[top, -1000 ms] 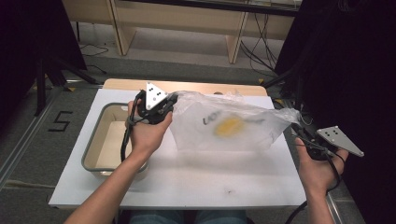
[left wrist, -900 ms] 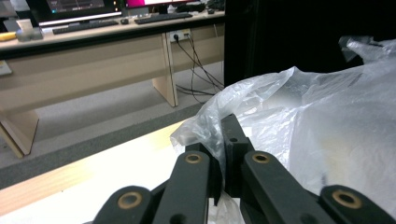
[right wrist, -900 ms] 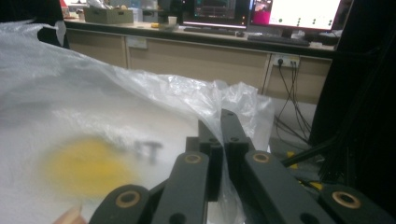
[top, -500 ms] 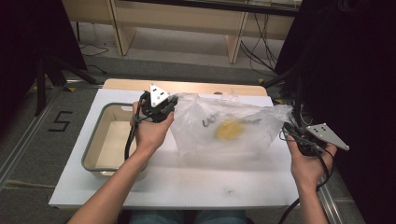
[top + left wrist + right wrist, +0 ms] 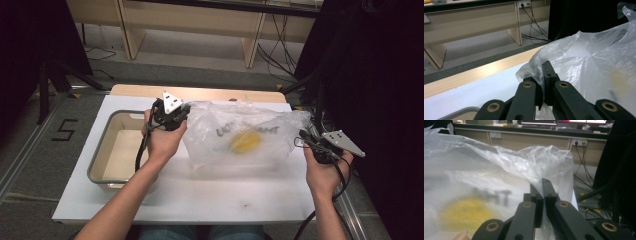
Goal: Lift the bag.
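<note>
In the high view, a crinkled clear plastic bag [image 5: 240, 137] with dark lettering lay stretched across the middle of the white tabletop [image 5: 175, 195], a round yellow object [image 5: 245, 141] showing through its film. The left gripper [image 5: 181, 116] pinched the bag's left edge, and the right gripper [image 5: 303, 136] pinched its right edge. A shallow grey rectangular tray [image 5: 100, 159] sat on the table just left of the left hand [image 5: 162, 140].

In the left gripper view, the black jaws stood closed together on a bunched fold of the bag [image 5: 574, 57].

In the right gripper view, the jaws were likewise clamped on the film of the bag [image 5: 486, 170], with the yellow object [image 5: 464, 216] blurred behind the plastic to the left.
</note>
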Demonstrator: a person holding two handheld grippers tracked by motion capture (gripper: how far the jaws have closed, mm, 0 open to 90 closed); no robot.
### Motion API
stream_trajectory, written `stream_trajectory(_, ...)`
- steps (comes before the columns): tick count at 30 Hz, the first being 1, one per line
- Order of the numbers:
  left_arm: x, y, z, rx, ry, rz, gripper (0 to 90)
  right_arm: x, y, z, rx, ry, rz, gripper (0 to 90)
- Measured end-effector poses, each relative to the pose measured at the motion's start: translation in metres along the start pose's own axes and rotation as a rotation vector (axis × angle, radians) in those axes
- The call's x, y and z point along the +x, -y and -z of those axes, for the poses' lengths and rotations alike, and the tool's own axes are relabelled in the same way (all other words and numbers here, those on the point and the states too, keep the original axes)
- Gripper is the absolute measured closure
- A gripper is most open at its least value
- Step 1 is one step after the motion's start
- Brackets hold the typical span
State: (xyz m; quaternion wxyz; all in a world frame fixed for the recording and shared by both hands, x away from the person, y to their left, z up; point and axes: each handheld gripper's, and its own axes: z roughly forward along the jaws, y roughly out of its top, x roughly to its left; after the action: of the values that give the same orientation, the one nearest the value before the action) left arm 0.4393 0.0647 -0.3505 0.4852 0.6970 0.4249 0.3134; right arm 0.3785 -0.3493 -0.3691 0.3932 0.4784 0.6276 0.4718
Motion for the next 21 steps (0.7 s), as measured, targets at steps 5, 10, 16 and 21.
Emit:
stream_trajectory(5,0.0,0.007,-0.008,0.029,-0.003,0.003,89.1,0.0,0.007,-0.007,0.025,0.001,-0.002,90.0)
stream_trajectory(10,0.0,0.011,-0.014,0.049,-0.005,0.006,89.1,-0.001,0.013,-0.011,0.051,0.005,-0.005,90.0)
stream_trajectory(16,0.0,0.016,-0.021,0.081,-0.005,0.008,89.1,-0.002,0.02,-0.017,0.09,0.006,-0.011,90.0)
stream_trajectory(21,0.0,0.02,-0.028,0.111,0.0,0.005,89.0,-0.003,0.025,-0.02,0.123,0.002,-0.015,90.0)
